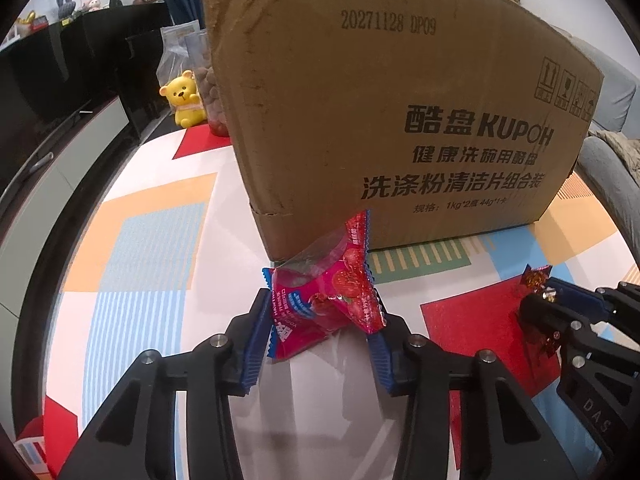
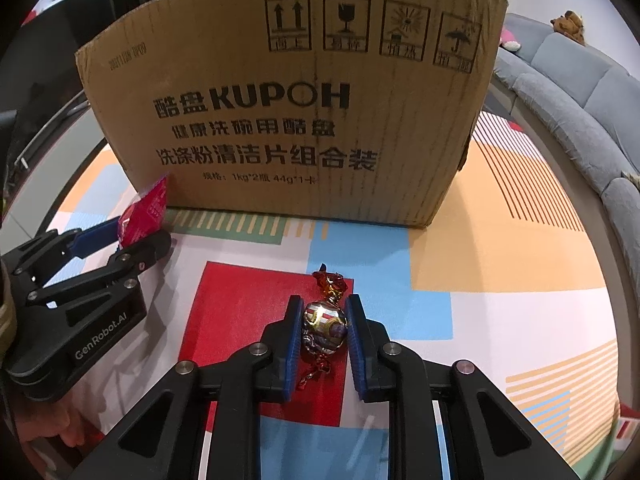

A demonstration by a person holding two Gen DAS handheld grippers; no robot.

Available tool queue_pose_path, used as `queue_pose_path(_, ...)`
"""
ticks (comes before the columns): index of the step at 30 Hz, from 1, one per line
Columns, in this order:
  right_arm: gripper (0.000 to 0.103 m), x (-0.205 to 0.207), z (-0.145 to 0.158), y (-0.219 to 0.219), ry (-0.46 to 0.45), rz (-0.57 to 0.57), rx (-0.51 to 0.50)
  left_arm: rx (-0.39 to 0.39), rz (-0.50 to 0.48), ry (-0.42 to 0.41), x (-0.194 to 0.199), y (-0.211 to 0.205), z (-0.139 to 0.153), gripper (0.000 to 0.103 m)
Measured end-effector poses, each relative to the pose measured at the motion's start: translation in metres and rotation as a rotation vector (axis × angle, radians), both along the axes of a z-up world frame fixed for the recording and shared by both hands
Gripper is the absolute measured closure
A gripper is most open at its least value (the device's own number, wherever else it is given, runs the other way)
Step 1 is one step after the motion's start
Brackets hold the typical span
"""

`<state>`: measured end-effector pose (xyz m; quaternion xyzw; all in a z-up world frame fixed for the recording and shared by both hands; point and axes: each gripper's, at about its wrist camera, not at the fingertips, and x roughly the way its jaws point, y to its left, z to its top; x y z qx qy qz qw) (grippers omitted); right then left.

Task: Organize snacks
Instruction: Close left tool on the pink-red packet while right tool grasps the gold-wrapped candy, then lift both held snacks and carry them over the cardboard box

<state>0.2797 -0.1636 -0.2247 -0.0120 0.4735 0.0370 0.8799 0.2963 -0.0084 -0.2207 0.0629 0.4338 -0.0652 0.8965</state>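
The left tongs (image 1: pixel 320 320) pinch a red snack packet (image 1: pixel 326 292) between blue pads; the packet is glossy, printed with red berries, has a clear window and crimped, saw-toothed ends, and sits at lower centre of the left wrist view, just in front of the near corner of a cardboard box (image 1: pixel 380 100). The right tongs (image 2: pixel 323 320) are closed on a foil-wrapped candy (image 2: pixel 324 324), round and silvery with twisted red-gold ends, low in the centre of the right wrist view above a red patch of the patterned bench (image 2: pixel 500 220).

The box fills the upper part of both views, printed with KUPOH and Chinese text.

Only the left view shows a yellow bear figurine (image 1: pixel 185 98) and a clear bag of brown snacks (image 1: pixel 208 88) at upper left, behind the box. Only the right view shows a grey sofa (image 2: pixel 568 96) at upper right.
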Motion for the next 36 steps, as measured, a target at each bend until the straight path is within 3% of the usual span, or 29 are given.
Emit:
queue_pose_path(22, 0.080, -0.054, 0.078, -0.009, -0.138, -0.003, 0.010, -0.018, 0.020, -0.096, -0.044, 0.003, 0.062, 0.060)
queue_pose_path(36, 0.080, -0.077, 0.111, -0.001, -0.222, 0.007, 0.014, -0.032, 0.035, -0.162, -0.063, 0.007, 0.098, 0.060)
